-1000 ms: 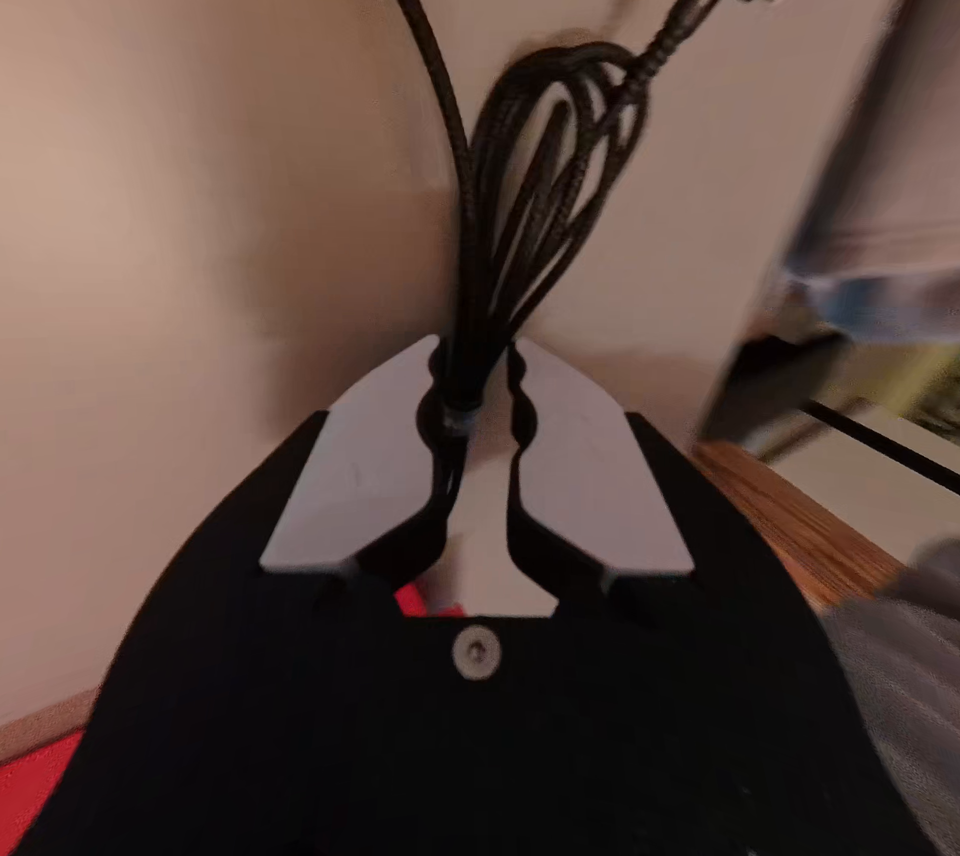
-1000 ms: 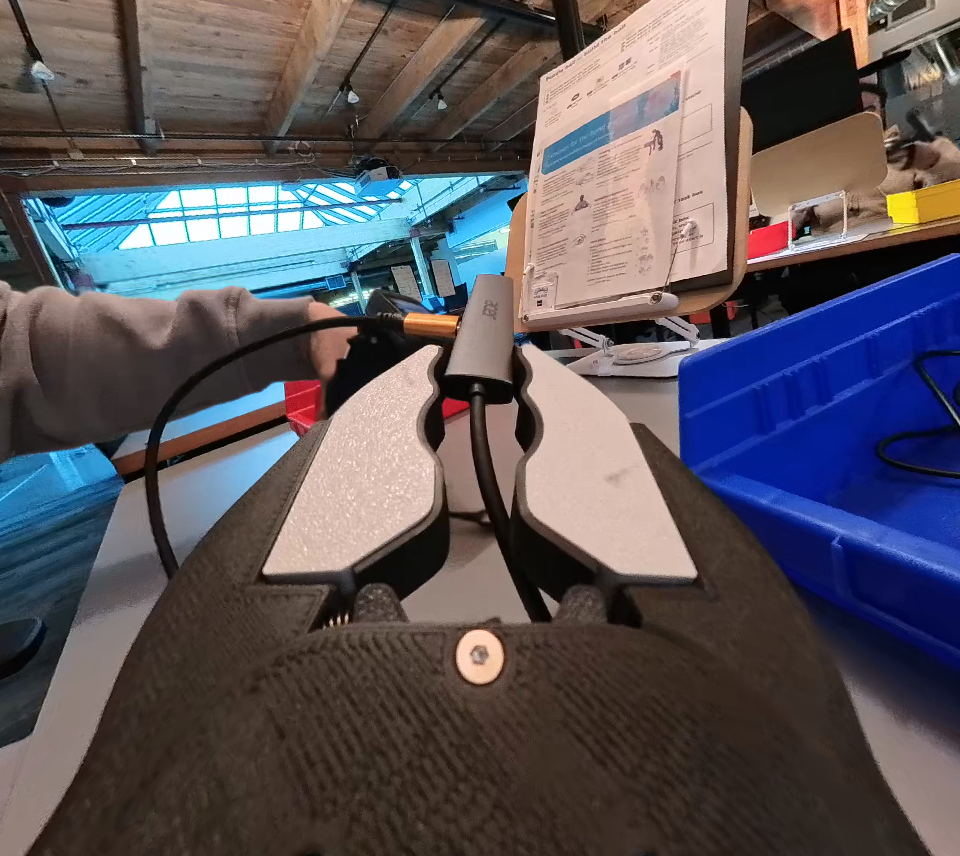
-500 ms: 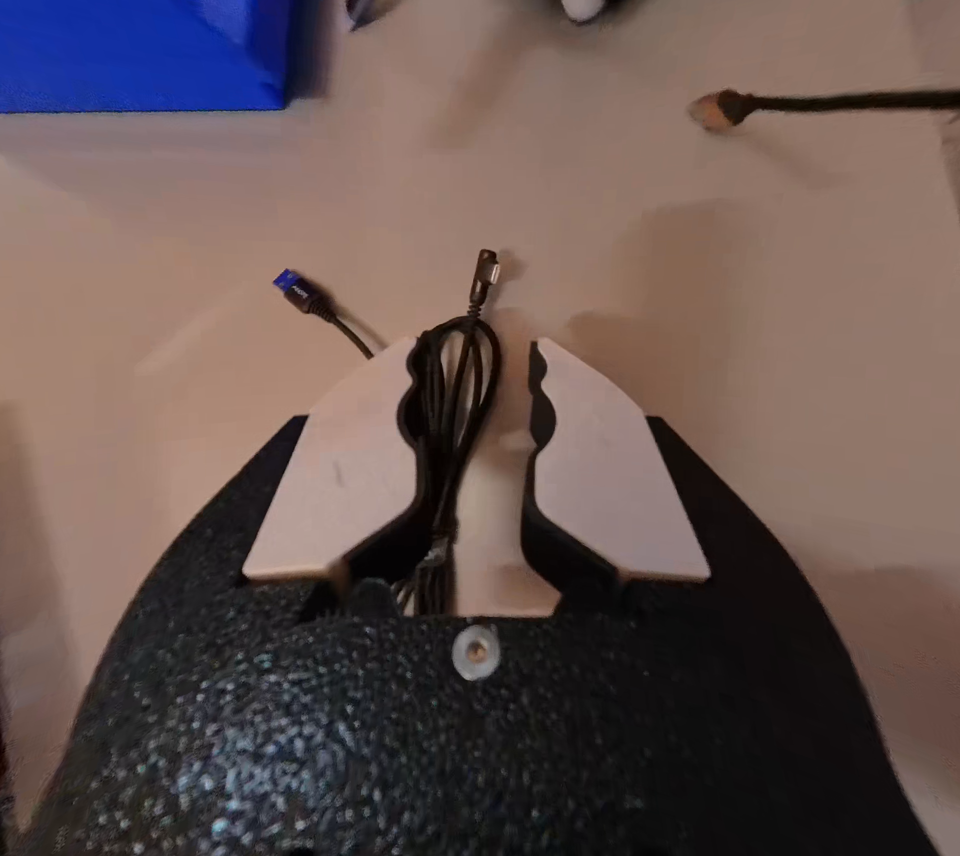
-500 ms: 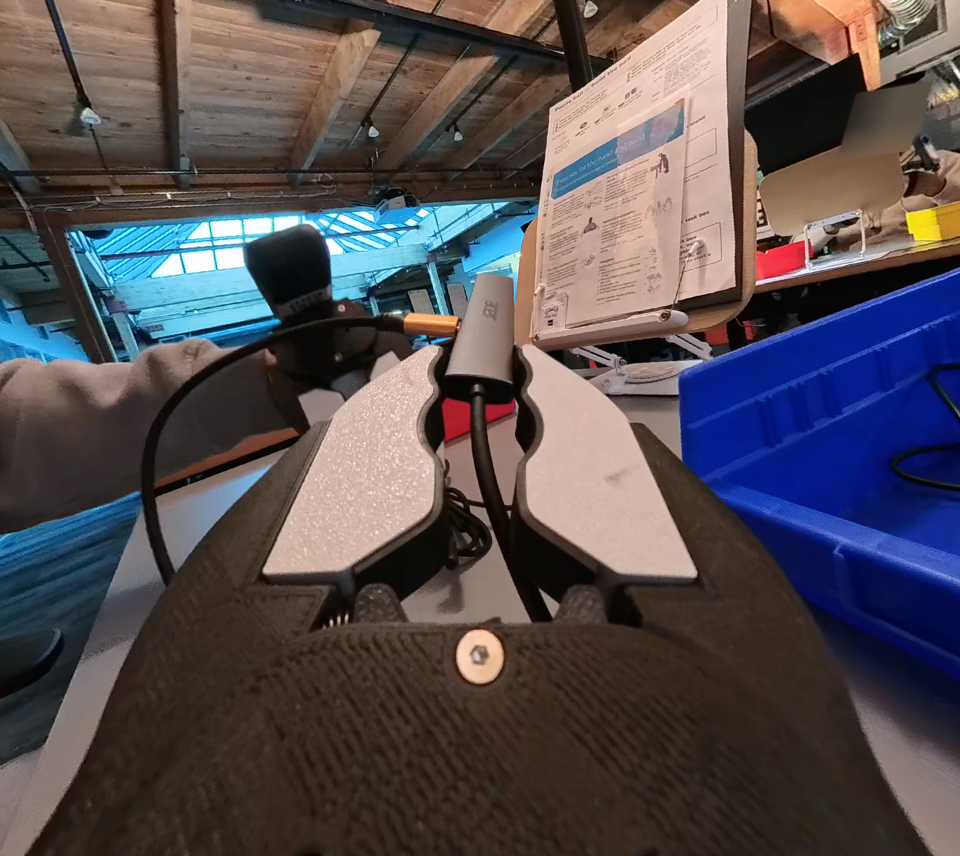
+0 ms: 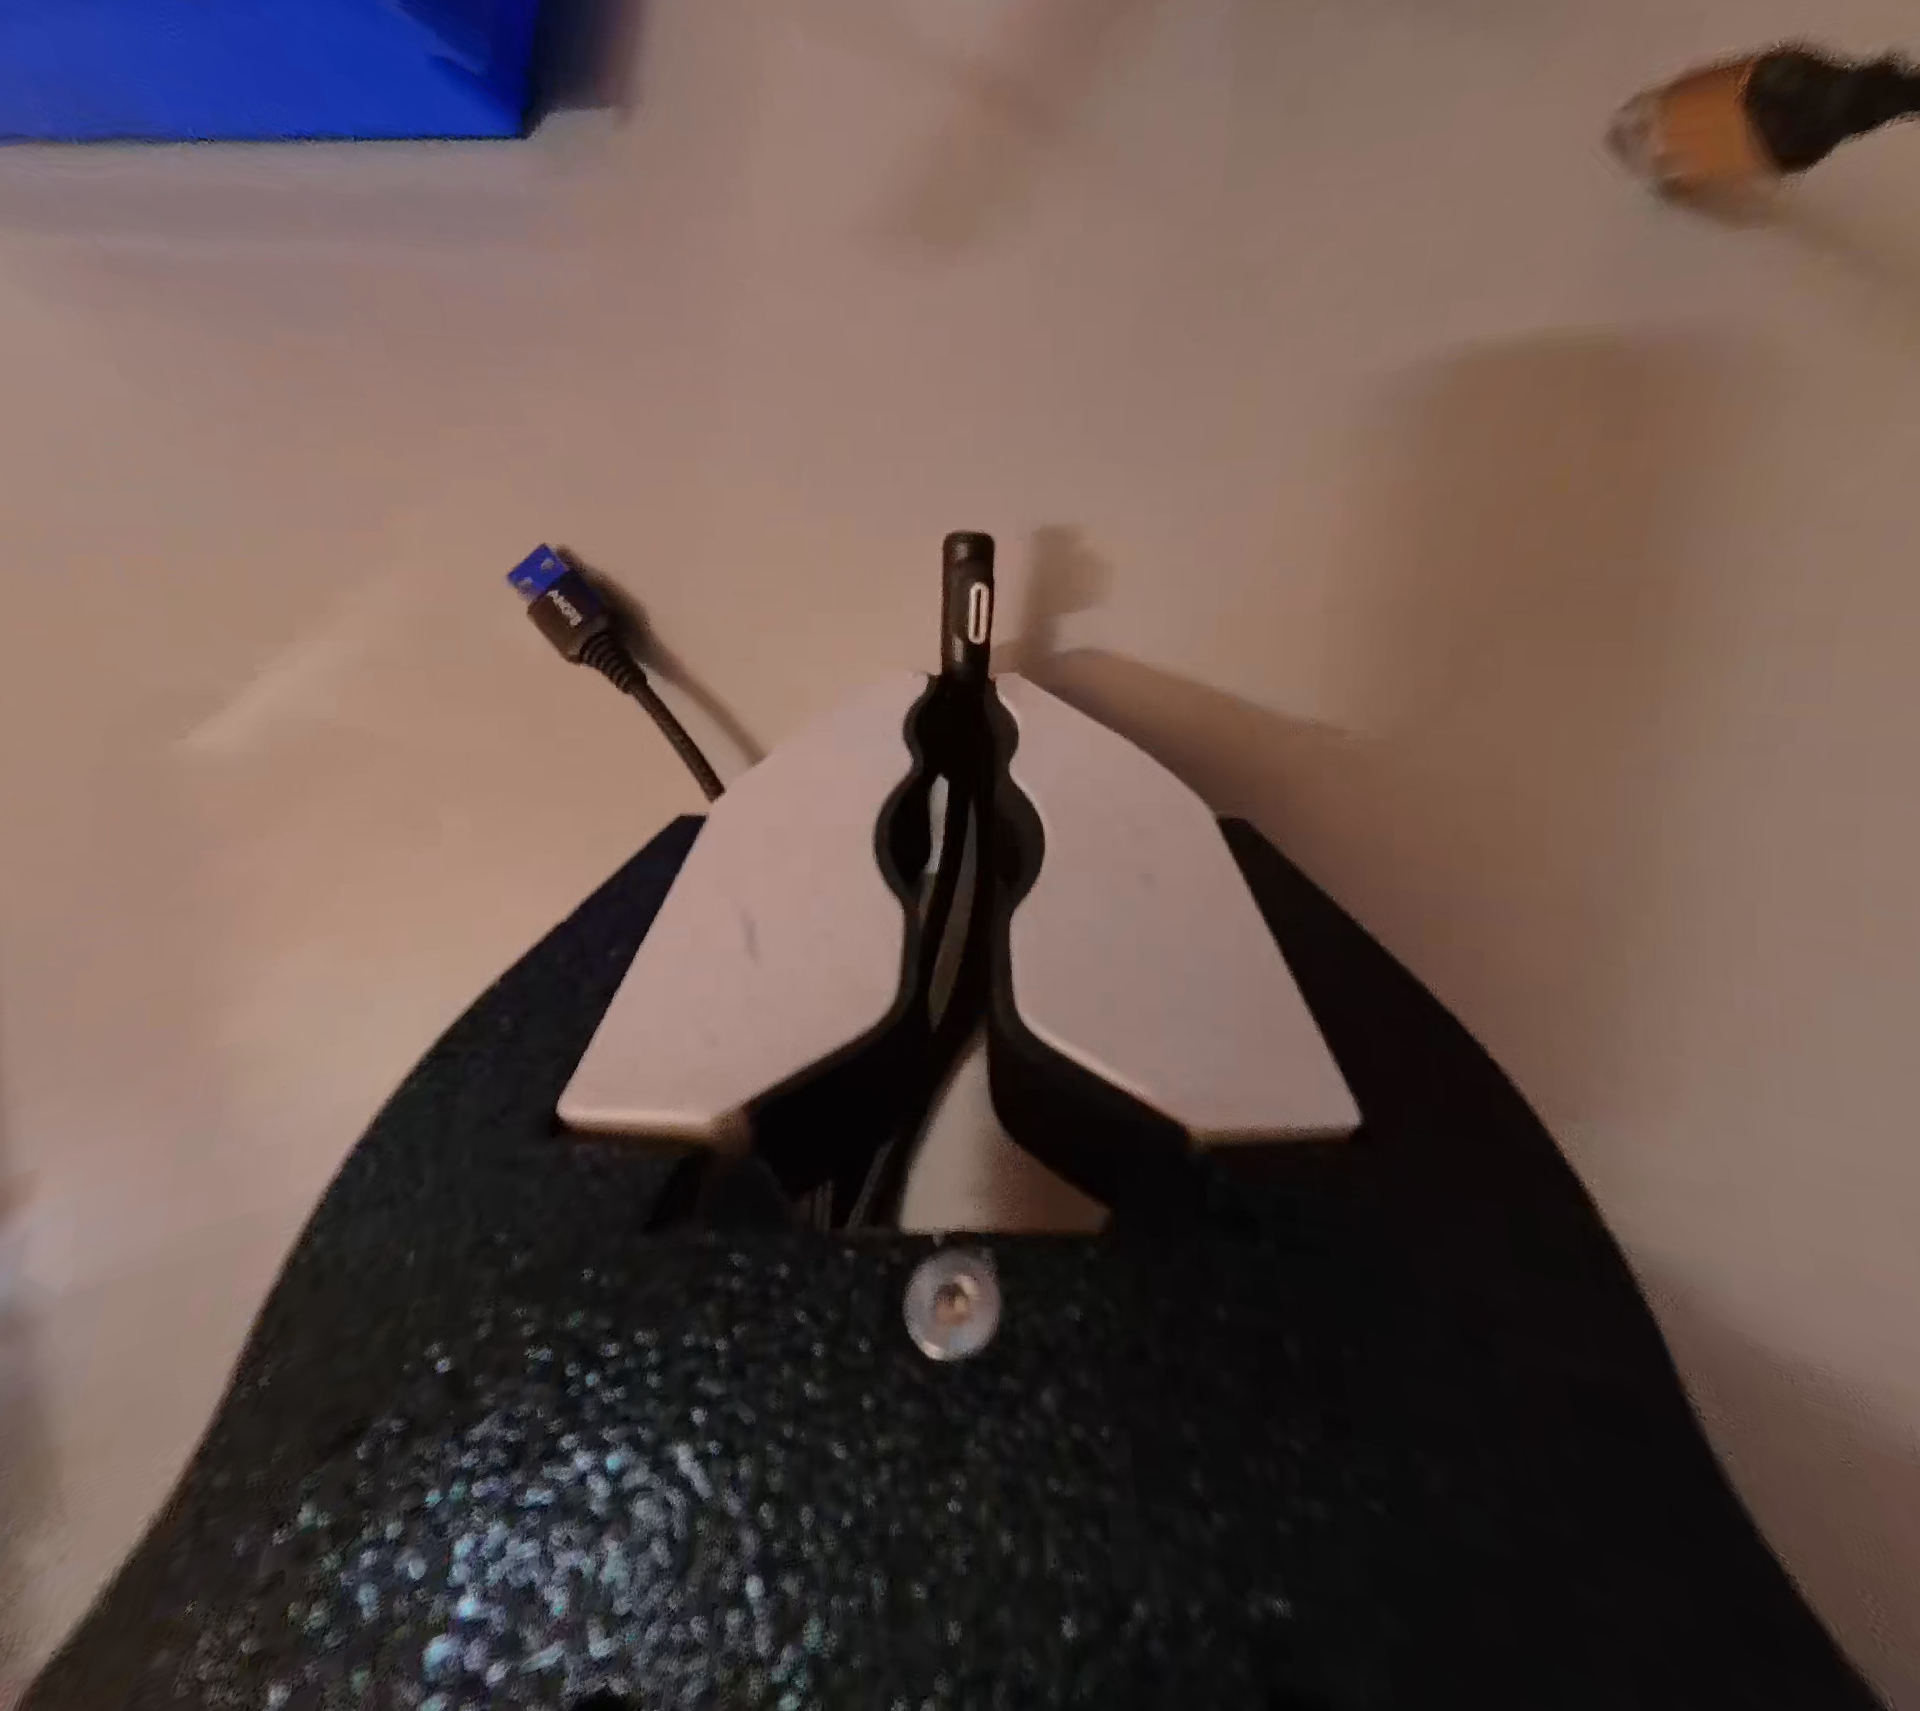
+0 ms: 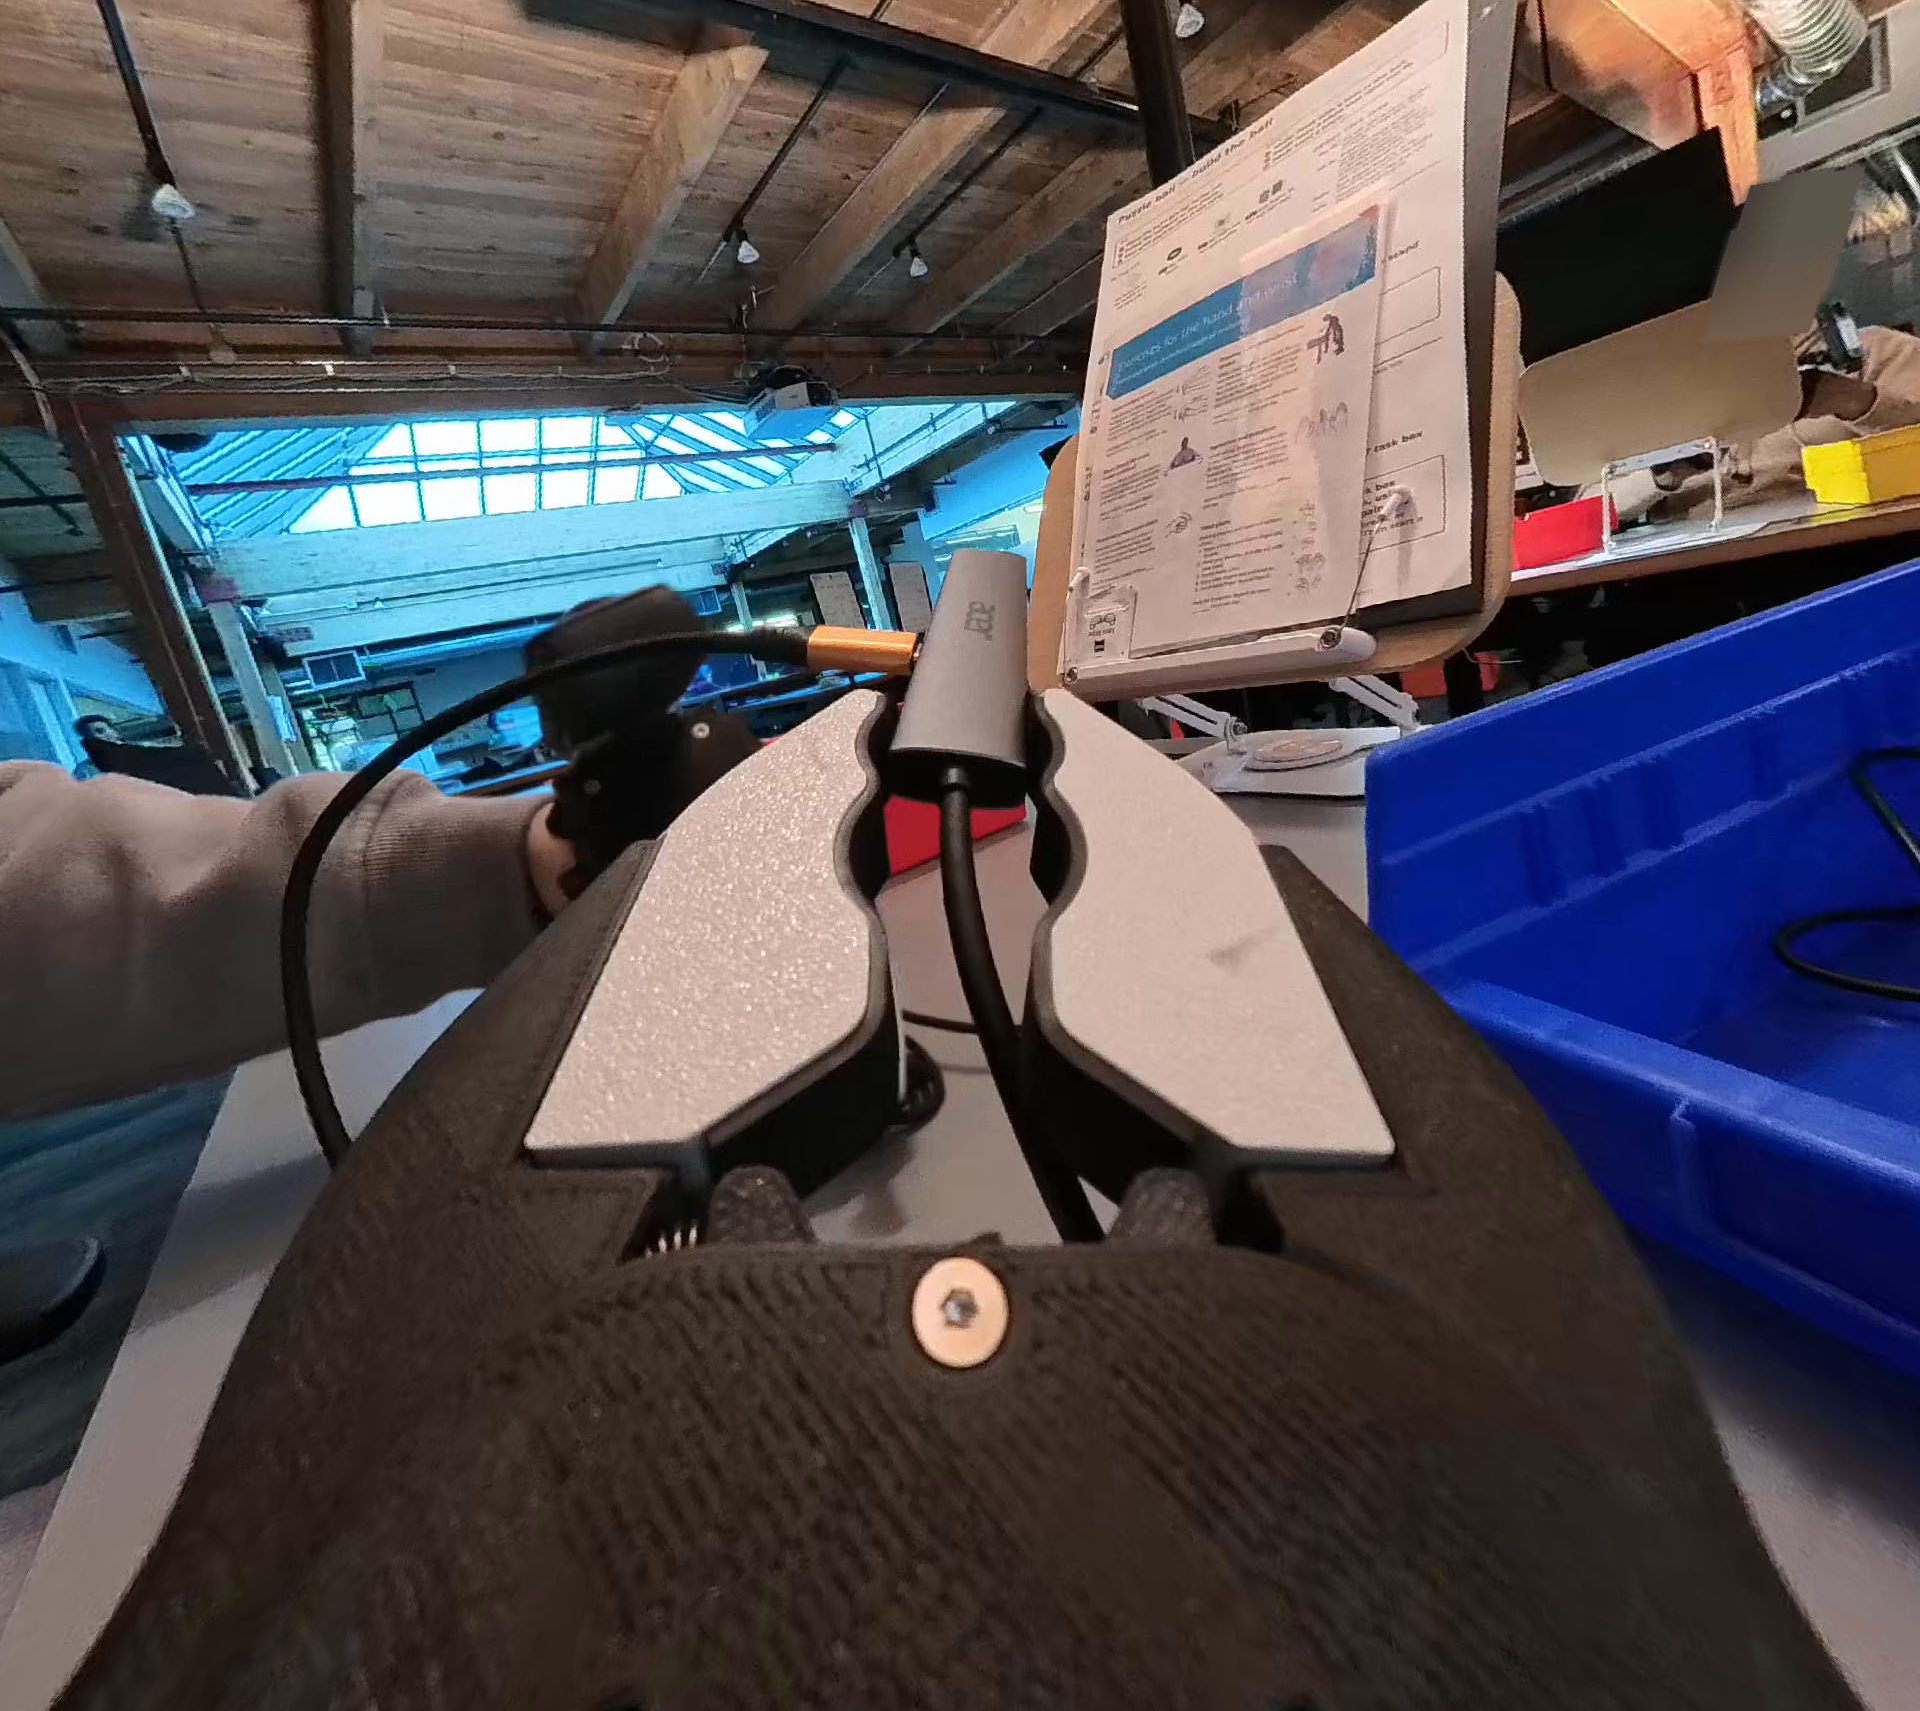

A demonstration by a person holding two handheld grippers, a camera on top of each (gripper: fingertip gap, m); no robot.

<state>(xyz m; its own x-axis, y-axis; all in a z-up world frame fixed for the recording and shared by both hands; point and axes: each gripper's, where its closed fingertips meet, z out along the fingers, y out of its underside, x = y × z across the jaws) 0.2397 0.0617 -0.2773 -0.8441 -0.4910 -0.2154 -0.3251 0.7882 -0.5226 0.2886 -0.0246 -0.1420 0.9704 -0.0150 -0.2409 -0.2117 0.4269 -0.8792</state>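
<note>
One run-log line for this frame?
left tool: shut on black cable | right tool: shut on grey hub | blue bin beside

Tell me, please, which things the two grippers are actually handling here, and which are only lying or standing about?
In the grippers:
- left gripper: shut on black cable, whose blue plug lies on the table
- right gripper: shut on grey adapter, with orange plug in its side

Just about:
- blue bin
- paper stand
</note>
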